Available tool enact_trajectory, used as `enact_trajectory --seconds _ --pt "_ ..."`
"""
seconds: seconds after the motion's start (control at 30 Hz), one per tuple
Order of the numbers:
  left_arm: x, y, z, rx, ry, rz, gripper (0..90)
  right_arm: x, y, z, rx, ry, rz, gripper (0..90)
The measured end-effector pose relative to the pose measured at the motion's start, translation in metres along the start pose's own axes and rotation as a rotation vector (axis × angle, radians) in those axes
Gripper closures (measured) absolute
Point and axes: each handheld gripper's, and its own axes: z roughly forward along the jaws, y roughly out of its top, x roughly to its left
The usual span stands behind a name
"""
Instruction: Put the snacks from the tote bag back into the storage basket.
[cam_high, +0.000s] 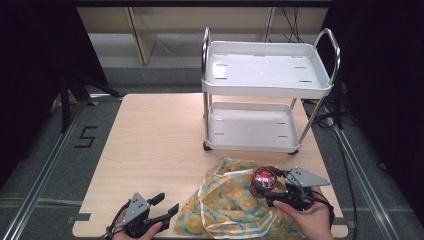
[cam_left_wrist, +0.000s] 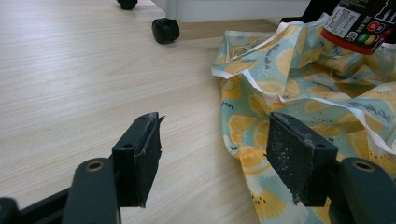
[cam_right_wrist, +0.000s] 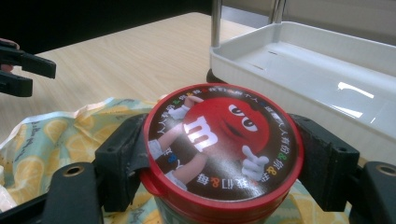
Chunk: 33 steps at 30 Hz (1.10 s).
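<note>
Right tool (cam_right_wrist: 219, 154) grips the red-lidded can (cam_right_wrist: 223, 140) (above lemon-print cloth (cam_high: 227, 205)).

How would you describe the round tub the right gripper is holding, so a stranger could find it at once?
Start at the white two-shelf trolley on the wooden table. In front lies a lemon-print cloth; above it the right gripper clamps a round tub. Its glossy red lid with a cartoon candy character sets it apart.

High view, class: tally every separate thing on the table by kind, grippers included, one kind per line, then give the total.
Handheld grippers: 2, the left gripper and the right gripper
Red-lidded candy tub: 1
Lemon-print cloth bag: 1
White two-tier cart: 1
Total: 5
</note>
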Motion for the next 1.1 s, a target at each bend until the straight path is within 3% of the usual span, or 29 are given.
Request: enact_trajectory --seconds 0.1,0.13,0.2,0.23,0.3,0.37,0.43,0.47,0.5,0.53,0.63,0.67,0.73,0.77,0.87,1.0,1.1 --pt "-0.001 0.0 0.0 0.0 0.004 -0.012 35.0 -0.001 0.001 0.001 -0.021 -0.003 -0.024 26.6" --pt "-0.001 0.0 -0.001 0.011 0.012 -0.01 35.0 0.001 0.001 0.001 -0.016 -0.011 0.009 26.6" --pt "-0.001 0.0 -0.001 0.007 0.008 -0.002 35.0 0.002 0.002 -0.001 0.001 -0.007 0.031 26.6" --pt "-0.001 0.0 0.0 0.003 0.005 -0.001 35.0 0.0 0.003 0.0 -0.014 -0.014 0.009 26.6" --pt "0.0 0.0 0.0 0.003 0.005 0.005 35.0 0.002 0.003 0.0 -0.008 -0.013 0.023 26.6" --pt "0.0 0.0 0.0 0.002 0.005 0.005 35.0 0.0 0.004 0.0 -0.022 -0.009 -0.001 26.6" --pt "0.0 0.0 0.0 0.002 0.006 0.007 35.0 0.0 0.005 0.0 -0.022 -0.008 0.0 26.6" --pt "0.0 0.0 0.0 0.002 0.006 0.007 35.0 0.002 0.005 0.0 -0.012 -0.017 0.023 26.6" --pt "0.0 0.0 0.0 0.001 0.006 0.009 35.0 -0.001 0.006 0.001 -0.026 -0.024 -0.009 26.6" --pt "0.0 0.0 0.0 0.001 0.006 0.012 35.0 0.001 0.007 0.002 -0.014 -0.005 0.017 26.7" --pt "0.0 0.0 -0.001 0.001 0.006 0.012 35.0 0.001 0.008 0.003 -0.024 -0.018 0.005 26.6" --pt "-0.001 0.0 -0.001 0.001 0.005 -0.014 35.1 0.002 0.01 0.004 -0.019 -0.005 0.01 26.7" --pt "-0.001 0.0 -0.001 0.0 0.005 -0.013 35.0 0.004 0.01 0.004 -0.026 -0.02 0.023 26.7" --pt "-0.001 0.0 -0.001 -0.001 0.005 -0.012 35.0 0.002 0.011 0.005 -0.035 -0.025 0.003 26.7" --pt "-0.002 -0.001 0.0 -0.004 0.006 -0.022 35.0 0.002 0.012 0.005 -0.024 -0.019 0.003 26.6" --pt "-0.002 -0.001 -0.001 -0.005 0.005 -0.021 35.1 0.005 0.014 0.006 -0.01 -0.011 0.031 26.7" --pt "-0.002 -0.001 -0.001 -0.005 0.005 -0.021 35.1 0.002 0.015 0.007 -0.034 -0.025 0.0 26.7"
